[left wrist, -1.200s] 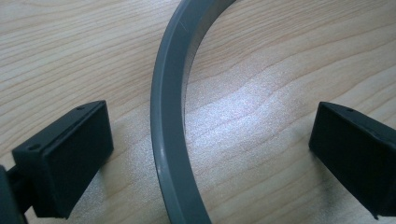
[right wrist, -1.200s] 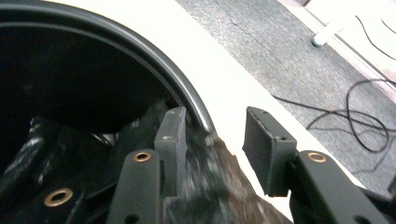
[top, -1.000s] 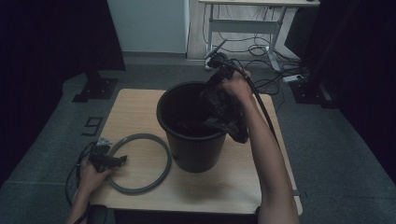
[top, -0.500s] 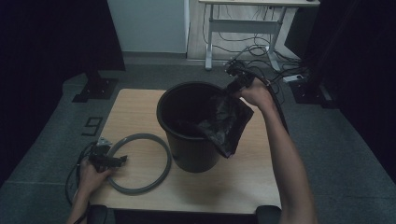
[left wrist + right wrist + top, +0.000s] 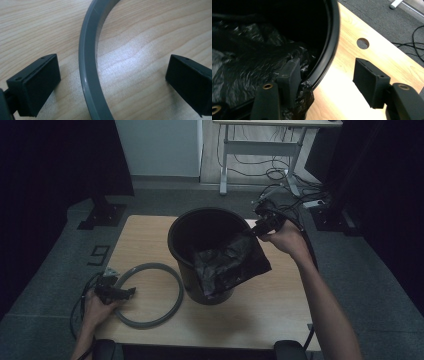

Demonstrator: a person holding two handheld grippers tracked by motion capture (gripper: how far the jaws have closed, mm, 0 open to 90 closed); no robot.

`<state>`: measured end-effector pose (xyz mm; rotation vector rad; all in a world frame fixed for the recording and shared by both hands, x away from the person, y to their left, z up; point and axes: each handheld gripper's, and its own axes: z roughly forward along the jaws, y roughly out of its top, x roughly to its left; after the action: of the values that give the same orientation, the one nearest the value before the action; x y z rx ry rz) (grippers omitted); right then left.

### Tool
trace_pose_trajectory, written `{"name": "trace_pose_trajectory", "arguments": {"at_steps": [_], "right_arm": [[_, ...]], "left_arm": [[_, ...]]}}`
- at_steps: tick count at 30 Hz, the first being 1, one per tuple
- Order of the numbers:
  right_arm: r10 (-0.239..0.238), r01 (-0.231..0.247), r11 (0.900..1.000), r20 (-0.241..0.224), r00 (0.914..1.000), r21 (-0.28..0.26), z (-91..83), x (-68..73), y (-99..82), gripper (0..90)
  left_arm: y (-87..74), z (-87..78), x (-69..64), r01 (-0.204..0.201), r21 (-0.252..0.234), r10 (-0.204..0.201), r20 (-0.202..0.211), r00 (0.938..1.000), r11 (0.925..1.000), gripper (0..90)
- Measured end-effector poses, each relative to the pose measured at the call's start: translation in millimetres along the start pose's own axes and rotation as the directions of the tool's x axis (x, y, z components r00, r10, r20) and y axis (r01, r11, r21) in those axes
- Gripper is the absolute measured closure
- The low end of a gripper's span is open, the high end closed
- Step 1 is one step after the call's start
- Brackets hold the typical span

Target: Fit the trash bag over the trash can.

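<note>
A black bucket (image 5: 202,251) stands upright in the middle of a wooden table (image 5: 265,310). A black plastic bag (image 5: 231,263) drapes over its right rim, partly inside and partly hanging outside. The right gripper (image 5: 258,226) sits at that rim; its jaws have just been opening and now stand apart, straddling rim and bag without pressing. The left gripper (image 5: 125,292) rests at the front left, jaws wide apart around a grey ring (image 5: 150,292) lying flat beside the bucket.

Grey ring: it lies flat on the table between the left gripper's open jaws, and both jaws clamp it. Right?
Not quite. In the left gripper view the grey ring lies flat on the table between the left gripper's open jaws, but neither jaw touches it.
</note>
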<state>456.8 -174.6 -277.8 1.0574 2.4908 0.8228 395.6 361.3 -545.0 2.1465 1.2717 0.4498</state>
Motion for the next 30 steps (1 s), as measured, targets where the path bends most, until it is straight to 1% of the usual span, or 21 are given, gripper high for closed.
{"name": "trace_pose_trajectory", "arguments": {"at_steps": [5, 10, 11, 13, 14, 16, 18, 19, 20, 22, 24, 25, 27, 29, 30], "right_arm": [[0.008, -0.008, 1.0000, 0.019, 0.9998, -0.003, -5.4, 20.0, -11.5, 33.5], [0.013, -0.012, 0.9999, 0.022, 0.9997, -0.010, -8.0, 39.8, -20.4, 31.4], [0.011, -0.011, 0.9999, 0.030, 0.9995, -0.012, -9.0, 44.9, -21.8, 29.0], [-0.014, 0.015, 0.9997, 0.053, 0.9985, -0.018, -11.2, 51.5, -22.3, 28.4], [-0.020, 0.021, 0.9996, 0.052, 0.9984, -0.021, -12.5, 52.9, -22.2, 28.9], [-0.022, 0.023, 0.9988, 0.032, 0.9993, -0.042, -16.7, 52.3, -21.0, 30.3], [-0.037, 0.038, 0.9968, 0.022, 0.9991, -0.070, -19.9, 48.3, -18.8, 30.2], [-0.046, 0.047, 0.9943, 0.007, 0.9989, -0.096, -20.4, 43.8, -16.5, 30.0], [-0.045, 0.044, 0.9931, -0.008, 0.9989, -0.109, -19.6, 41.2, -15.1, 29.0], [-0.048, 0.043, 0.9920, -0.043, 0.9979, -0.119, -16.5, 37.6, -12.4, 28.9], [-0.058, 0.050, 0.9908, -0.058, 0.9966, -0.125, -12.2, 35.9, -9.8, 28.9], [-0.064, 0.055, 0.9904, -0.068, 0.9956, -0.127, -9.3, 35.2, -8.1, 28.9], [-0.073, 0.061, 0.9905, -0.096, 0.9927, -0.123, -3.8, 35.7, -5.3, 28.9], [-0.098, 0.084, 0.9889, -0.113, 0.9888, -0.123, 0.7, 38.9, -3.3, 29.0], [-0.109, 0.094, 0.9880, -0.118, 0.9870, -0.123, 2.0, 40.3, -2.8, 29.1]], "left_arm": [[0.2, -1.3, -0.1, -0.003, 0.014, 0.003, 0.002, 1.0000, 0.9999, 0.0], [0.0, -2.2, 0.2, -0.002, 0.021, 0.002, 0.000, 1.0000, 0.9998, 0.0], [0.0, -2.4, 0.3, -0.002, 0.022, 0.002, 0.001, 1.0000, 0.9998, 0.0], [0.0, -2.8, 0.6, -0.003, 0.025, 0.003, 0.002, 1.0000, 0.9997, 0.0], [0.0, -3.2, 0.9, -0.006, 0.029, 0.005, 0.005, 1.0000, 0.9996, 0.0], [0.4, -4.0, 1.7, -0.010, 0.040, 0.009, 0.007, 0.9999, 0.9991, 0.0], [1.4, -5.4, 3.3, -0.011, 0.060, 0.011, 0.004, 0.9999, 0.9981, 0.0], [2.1, -6.3, 3.8, -0.013, 0.067, 0.013, -0.002, 0.9999, 0.9977, 0.0], [3.0, -7.1, 4.2, -0.015, 0.071, 0.015, -0.005, 0.9999, 0.9974, 0.0], [6.3, -10.1, 5.1, -0.017, 0.073, 0.017, -0.005, 0.9998, 0.9972, 0.0], [11.7, -15.4, 5.9, -0.020, 0.061, 0.020, 0.005, 0.9998, 0.9979, 0.0], [15.6, -19.5, 6.0, -0.020, 0.047, 0.019, 0.023, 0.9996, 0.9987, 0.0], [21.7, -24.5, 4.8, -0.021, 0.037, 0.020, 0.039, 0.9990, 0.9991, 0.0], [28.5, -29.2, 1.8, -0.040, 0.043, 0.037, 0.051, 0.9980, 0.9983, 0.0], [33.6, -32.8, -1.3, -0.060, 0.050, 0.057, 0.055, 0.9968, 0.9969, 0.0]]}}
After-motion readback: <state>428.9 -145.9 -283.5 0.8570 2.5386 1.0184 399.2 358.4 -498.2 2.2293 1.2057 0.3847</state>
